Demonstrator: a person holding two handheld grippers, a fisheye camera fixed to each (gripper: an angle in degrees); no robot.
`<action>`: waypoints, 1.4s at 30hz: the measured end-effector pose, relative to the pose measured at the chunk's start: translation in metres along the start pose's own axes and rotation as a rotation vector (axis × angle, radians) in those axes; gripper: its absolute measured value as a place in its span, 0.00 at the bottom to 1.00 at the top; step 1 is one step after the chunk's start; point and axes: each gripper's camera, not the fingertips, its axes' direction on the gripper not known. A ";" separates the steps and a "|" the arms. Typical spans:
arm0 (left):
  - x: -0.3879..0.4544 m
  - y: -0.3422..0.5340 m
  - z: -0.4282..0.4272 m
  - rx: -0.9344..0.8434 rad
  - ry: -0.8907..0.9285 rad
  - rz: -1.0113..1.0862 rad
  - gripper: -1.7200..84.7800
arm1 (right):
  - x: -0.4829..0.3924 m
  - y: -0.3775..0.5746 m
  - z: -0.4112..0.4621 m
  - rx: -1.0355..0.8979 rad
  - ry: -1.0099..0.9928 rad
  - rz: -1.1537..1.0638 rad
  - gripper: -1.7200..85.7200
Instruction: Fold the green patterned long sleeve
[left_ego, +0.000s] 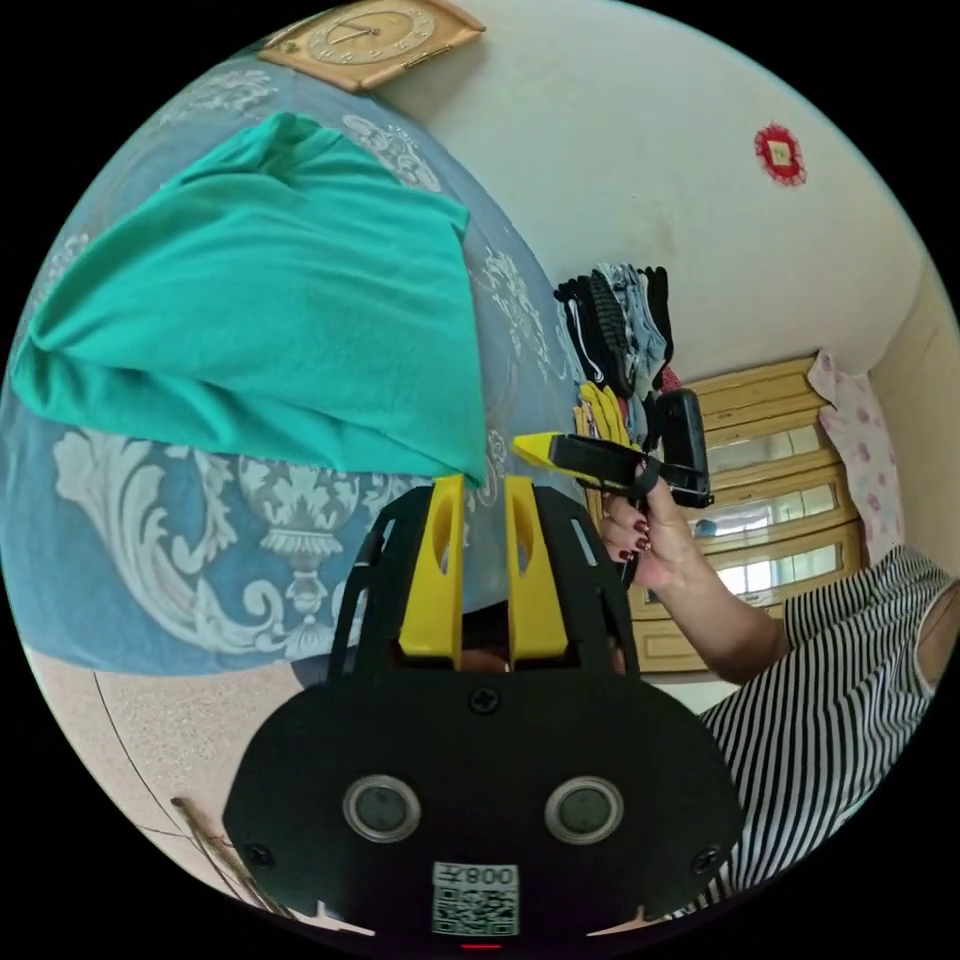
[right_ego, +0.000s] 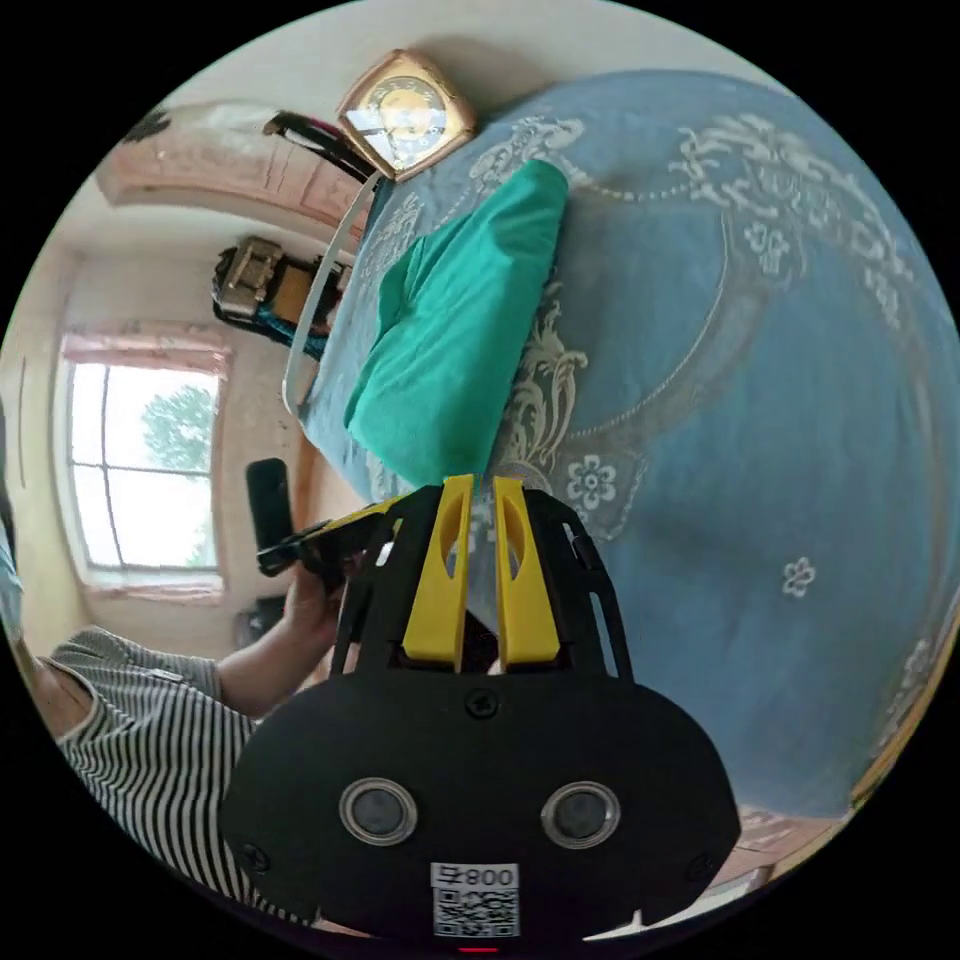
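Green top lying folded, both grippers hanging back

The blue patterned tabletop (right_ego: 760, 420) is carrying the green top (left_ego: 260, 320), lying folded in a neat block near one edge, seemingly done. The left gripper (left_ego: 484, 490) and right gripper (right_ego: 479, 488) are hovering just short of its corner, fingers narrowed to a slit and holding nothing, probably pausing between moves.
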 end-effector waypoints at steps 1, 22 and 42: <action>-0.003 -0.003 0.004 0.009 0.012 -0.023 0.07 | 0.013 0.001 -0.002 -0.006 -0.072 0.028 0.08; -0.016 -0.023 -0.037 0.047 0.127 -0.070 0.03 | 0.140 0.061 -0.027 -0.061 -0.657 0.228 0.11; -0.201 0.010 -0.228 0.545 0.400 -0.465 0.18 | 0.106 0.107 -0.140 0.017 -0.613 0.046 0.04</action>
